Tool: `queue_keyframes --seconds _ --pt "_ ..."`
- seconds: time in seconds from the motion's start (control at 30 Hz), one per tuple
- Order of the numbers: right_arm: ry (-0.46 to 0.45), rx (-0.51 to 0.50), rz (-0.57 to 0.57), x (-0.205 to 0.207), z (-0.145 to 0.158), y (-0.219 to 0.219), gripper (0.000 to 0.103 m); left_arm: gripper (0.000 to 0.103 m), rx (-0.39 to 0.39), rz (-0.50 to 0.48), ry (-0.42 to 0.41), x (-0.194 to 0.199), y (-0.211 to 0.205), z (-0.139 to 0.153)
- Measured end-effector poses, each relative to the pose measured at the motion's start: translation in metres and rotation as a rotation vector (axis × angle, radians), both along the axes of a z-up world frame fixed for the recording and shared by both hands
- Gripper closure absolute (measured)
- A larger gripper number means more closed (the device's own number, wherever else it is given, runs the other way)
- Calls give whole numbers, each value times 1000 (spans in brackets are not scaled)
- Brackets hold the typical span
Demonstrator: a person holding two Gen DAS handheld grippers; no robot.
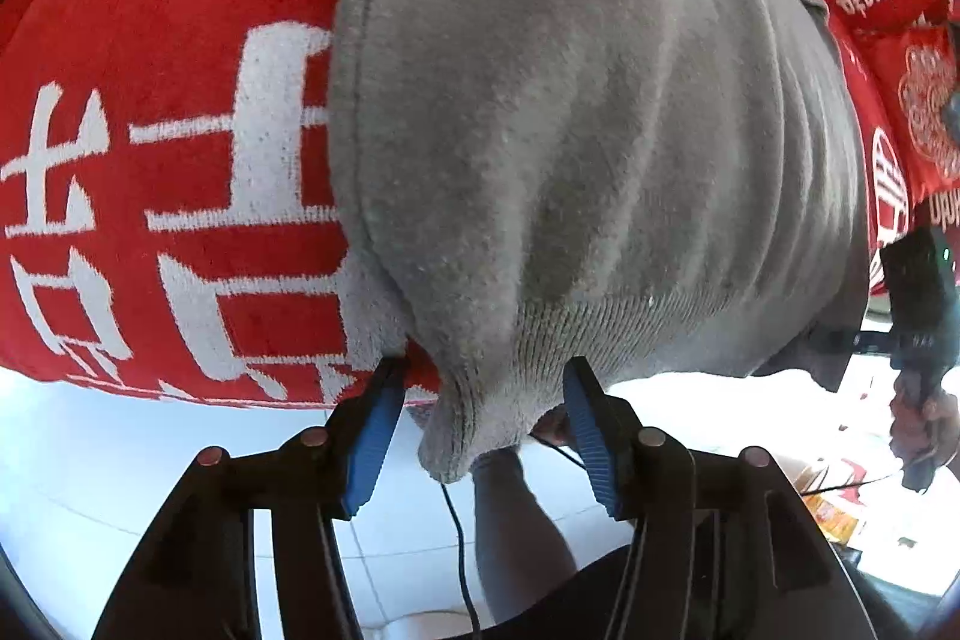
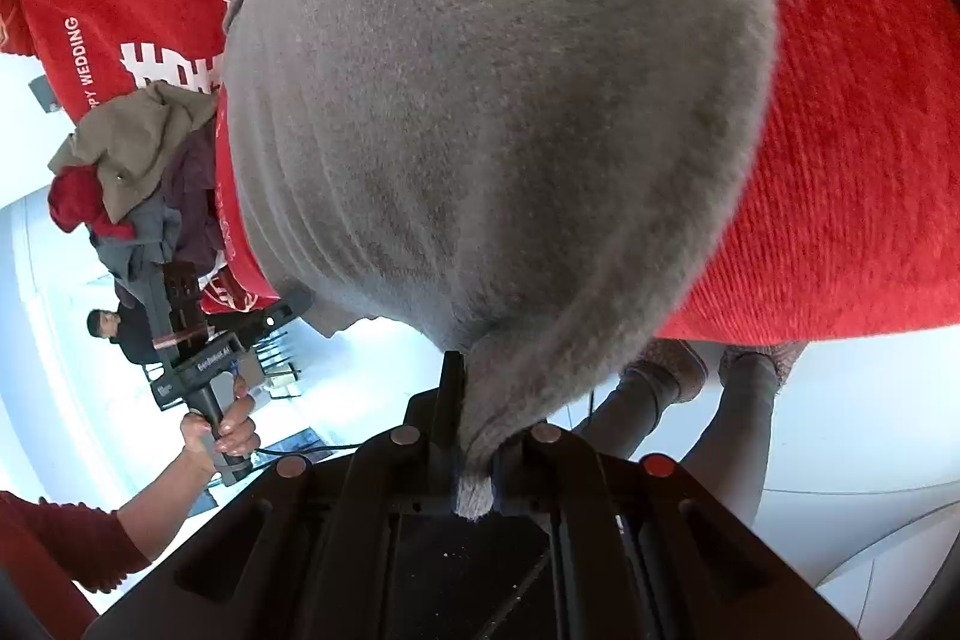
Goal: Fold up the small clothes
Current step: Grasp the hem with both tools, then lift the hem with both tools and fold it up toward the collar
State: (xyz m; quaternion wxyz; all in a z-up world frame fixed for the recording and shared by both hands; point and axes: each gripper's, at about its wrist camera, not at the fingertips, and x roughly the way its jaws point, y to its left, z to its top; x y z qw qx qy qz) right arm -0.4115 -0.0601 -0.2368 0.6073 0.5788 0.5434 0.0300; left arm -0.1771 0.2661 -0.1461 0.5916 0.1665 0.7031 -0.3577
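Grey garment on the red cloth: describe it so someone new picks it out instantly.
A red cloth with white characters covers the table. On it lies the grey garment, fuzzy, with a ribbed hem hanging over the near edge. Unlike the crumpled pile of mixed clothes, it is spread out, its corner pinched in the right gripper.

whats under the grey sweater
The grey sweater lies on a red cloth with white characters, which shows on both sides of it. Whatever the sweater covers is hidden, as is the surface beneath the cloth.
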Motion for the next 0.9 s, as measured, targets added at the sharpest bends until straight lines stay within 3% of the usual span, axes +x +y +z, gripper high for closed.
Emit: queue_keyframes --seconds 0.1,0.2,0.27,0.3,0.4,0.57,0.77,0.9 --pt "-3 2 8 6 -3 1 94 39 -15 -5 14 -5 -1 -6" --pt "15 8 9 10 -7 1 92 40 -3 -46 -11 -18 -11 -10" --pt "26 2 7 12 -5 3 92 85 -16 -63 20 -25 -13 -11" --pt "21 -13 12 12 -1 4 95 93 -20 -63 55 -26 -13 -13" --pt "-11 -19 -12 11 17 4 95 94 -72 -56 88 -28 -20 -5" --pt "-98 -1 -112 10 52 -2 96 94 -181 15 108 -17 -25 37" --pt "-251 14 -277 15 96 -22 96 94 -293 96 61 31 -43 84" --pt "-331 2 -337 28 121 -47 96 94 -325 105 4 65 -81 103"
